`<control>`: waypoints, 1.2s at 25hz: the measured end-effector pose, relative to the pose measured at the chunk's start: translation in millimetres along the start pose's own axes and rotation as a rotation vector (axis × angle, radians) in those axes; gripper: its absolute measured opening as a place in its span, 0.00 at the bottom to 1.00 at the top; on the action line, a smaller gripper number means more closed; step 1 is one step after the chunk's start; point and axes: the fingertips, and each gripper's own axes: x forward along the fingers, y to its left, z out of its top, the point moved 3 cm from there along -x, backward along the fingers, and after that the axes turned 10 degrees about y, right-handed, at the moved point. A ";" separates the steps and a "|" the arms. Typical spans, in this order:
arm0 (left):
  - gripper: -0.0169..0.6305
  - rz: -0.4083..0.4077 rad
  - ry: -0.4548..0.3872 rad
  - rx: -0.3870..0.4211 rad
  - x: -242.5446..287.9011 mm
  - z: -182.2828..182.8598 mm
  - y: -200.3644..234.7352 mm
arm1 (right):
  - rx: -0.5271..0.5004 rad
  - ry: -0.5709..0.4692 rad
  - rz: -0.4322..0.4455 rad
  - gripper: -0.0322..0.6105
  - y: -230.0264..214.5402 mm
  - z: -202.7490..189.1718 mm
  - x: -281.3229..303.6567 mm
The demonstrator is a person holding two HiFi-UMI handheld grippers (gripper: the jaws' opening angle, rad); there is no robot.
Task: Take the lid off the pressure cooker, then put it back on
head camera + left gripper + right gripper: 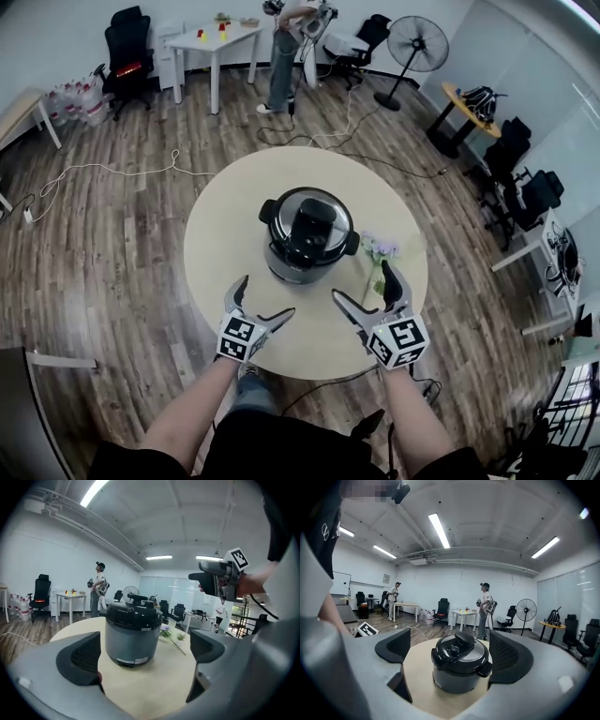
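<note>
A pressure cooker [308,246], lid [309,221] on, stands on a round table [217,246]. It lies just beyond and between the left gripper [268,296] and right gripper [361,280]. Both have jaws apart, holding nothing, about equally near.

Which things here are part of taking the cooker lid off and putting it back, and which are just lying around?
Job: cooker, lid (on it), left tongs and right tongs (both open, empty), round table.
Lying about: flowers by the cooker, fan, chair, white table, person at the back.
</note>
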 end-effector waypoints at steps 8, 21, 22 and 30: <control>0.93 -0.095 0.084 0.008 94.7 -11.2 47.9 | -0.058 0.151 0.022 0.89 -37.6 10.3 96.1; 0.93 -0.049 0.133 0.026 149.0 -15.2 66.2 | -0.204 0.369 0.268 0.88 -67.1 3.5 193.6; 0.94 -0.041 0.132 0.029 150.3 -15.5 66.6 | -0.228 0.387 0.295 0.88 -67.7 2.8 200.3; 0.94 -0.033 0.122 0.034 153.2 -16.3 66.9 | -0.364 0.566 0.526 0.88 -53.0 -5.1 243.6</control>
